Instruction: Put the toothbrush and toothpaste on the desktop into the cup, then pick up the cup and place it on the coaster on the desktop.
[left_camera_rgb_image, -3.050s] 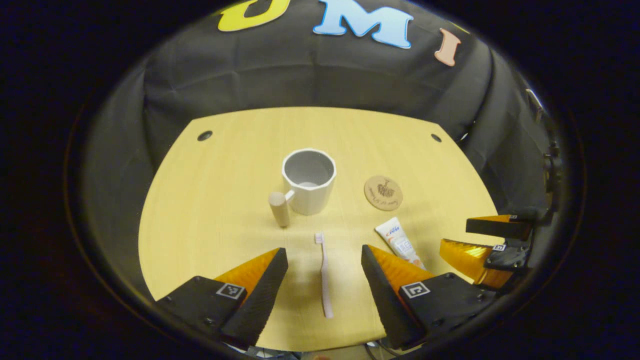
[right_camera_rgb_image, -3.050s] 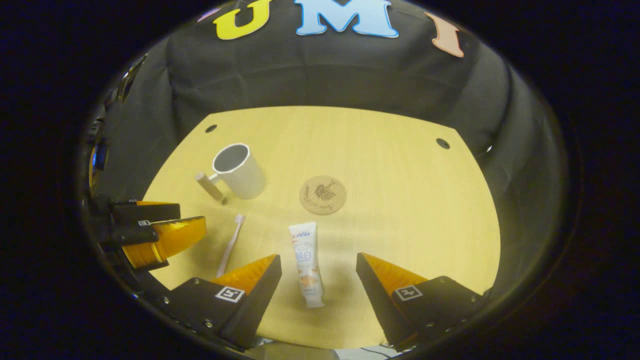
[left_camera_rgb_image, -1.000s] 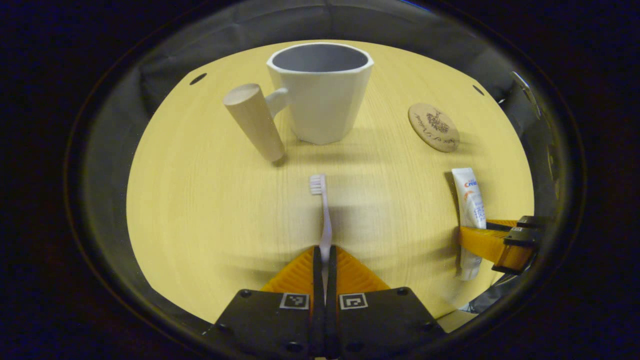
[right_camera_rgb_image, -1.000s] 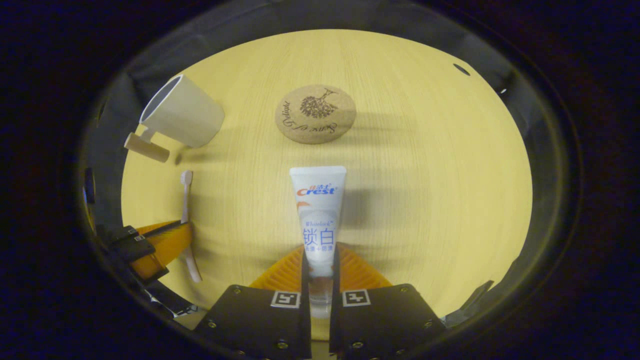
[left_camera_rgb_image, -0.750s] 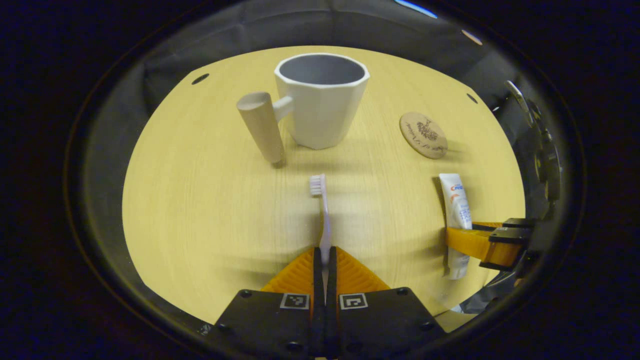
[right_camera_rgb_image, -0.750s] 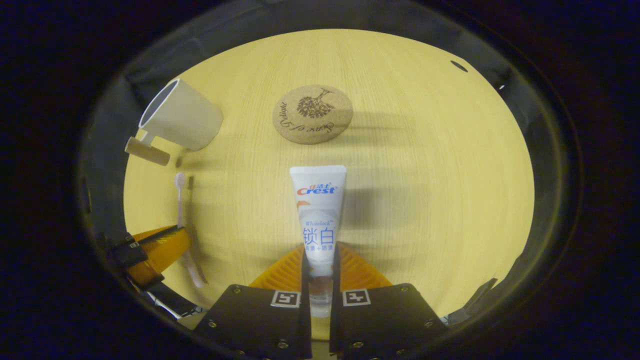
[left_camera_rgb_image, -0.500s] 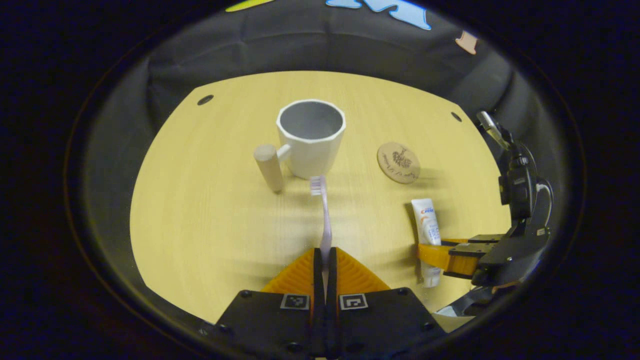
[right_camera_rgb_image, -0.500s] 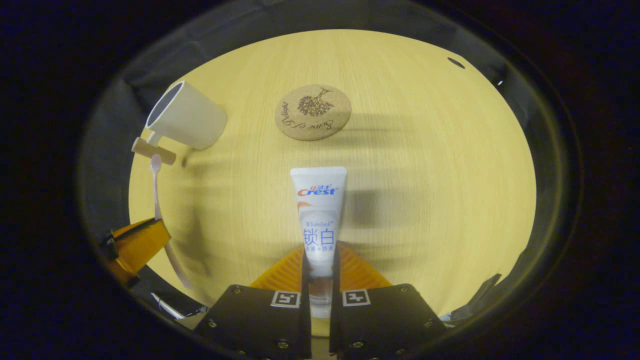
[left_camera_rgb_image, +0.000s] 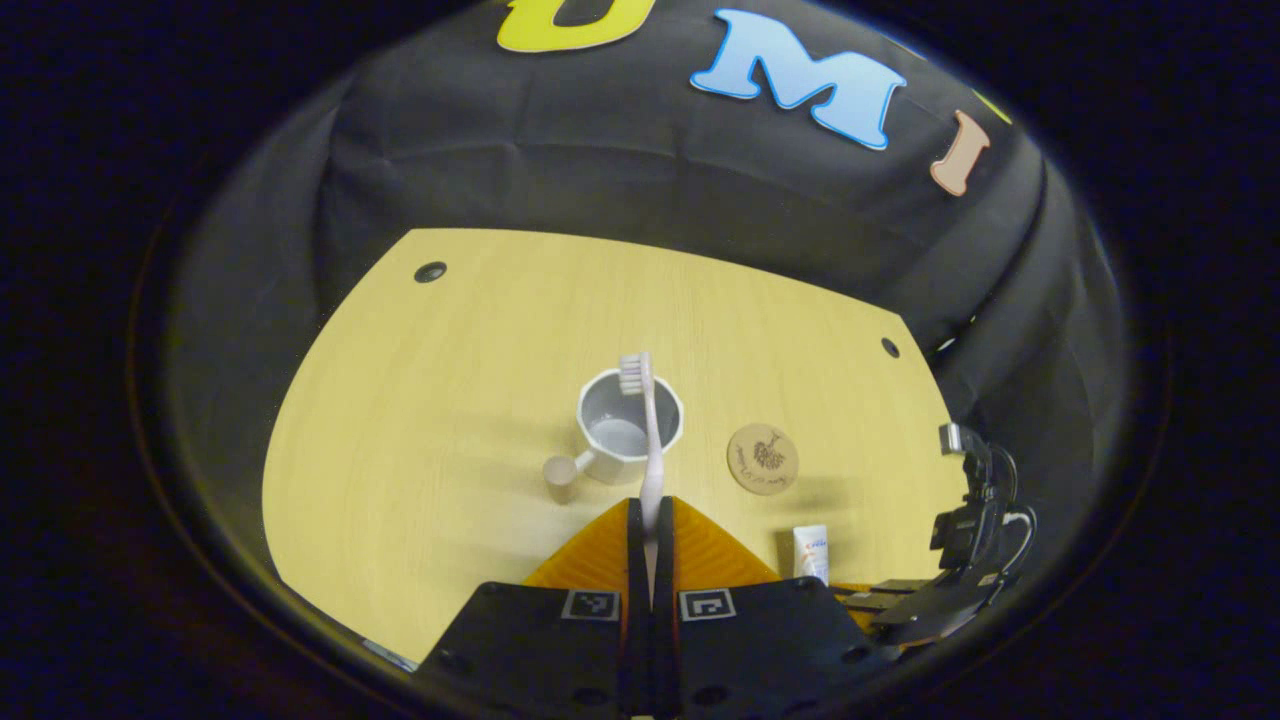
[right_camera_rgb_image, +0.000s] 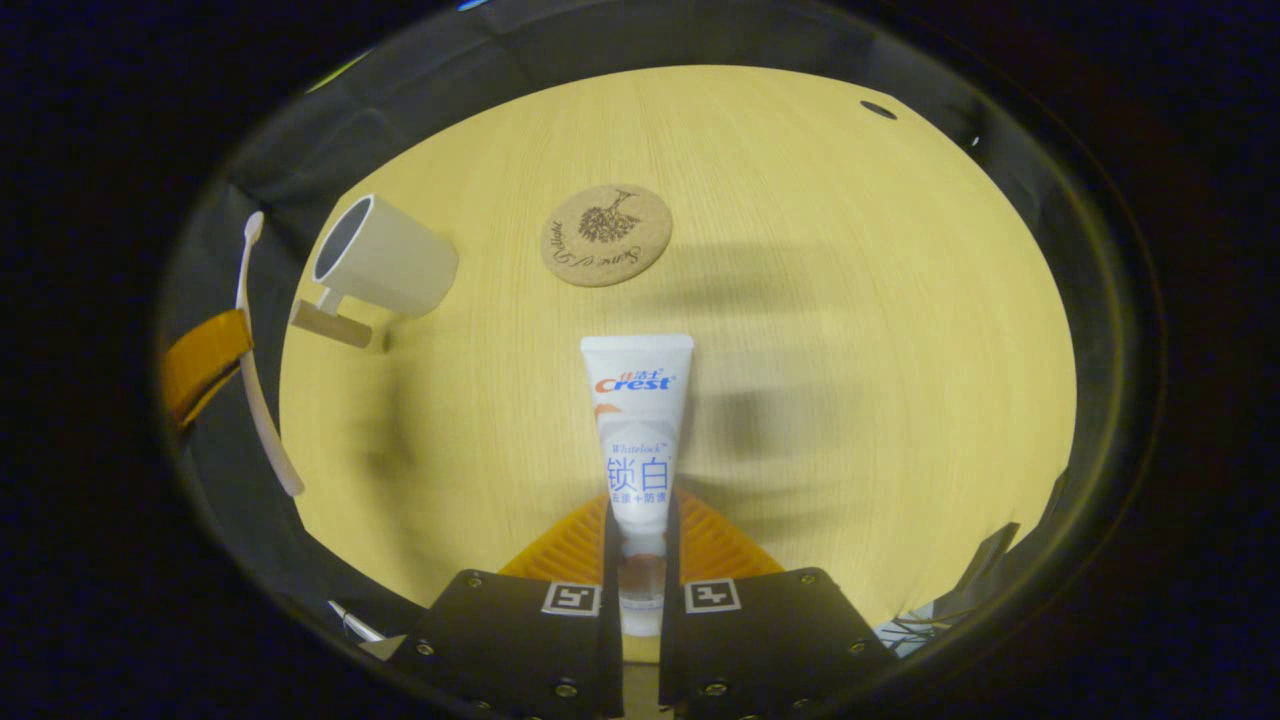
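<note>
Your left gripper (left_camera_rgb_image: 650, 530) is clamping the toothbrush (left_camera_rgb_image: 648, 440) high above the cup (left_camera_rgb_image: 628, 425) — your right gripper (right_camera_rgb_image: 640, 540) is pinching the toothpaste (right_camera_rgb_image: 636, 430) near the coaster (right_camera_rgb_image: 606, 235).

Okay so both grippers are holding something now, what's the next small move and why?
Probably lower the left gripper to slip the toothbrush into the cup: it is clamped, lifted off the table, its head over the empty cup. The right gripper holds the toothpaste low.
</note>
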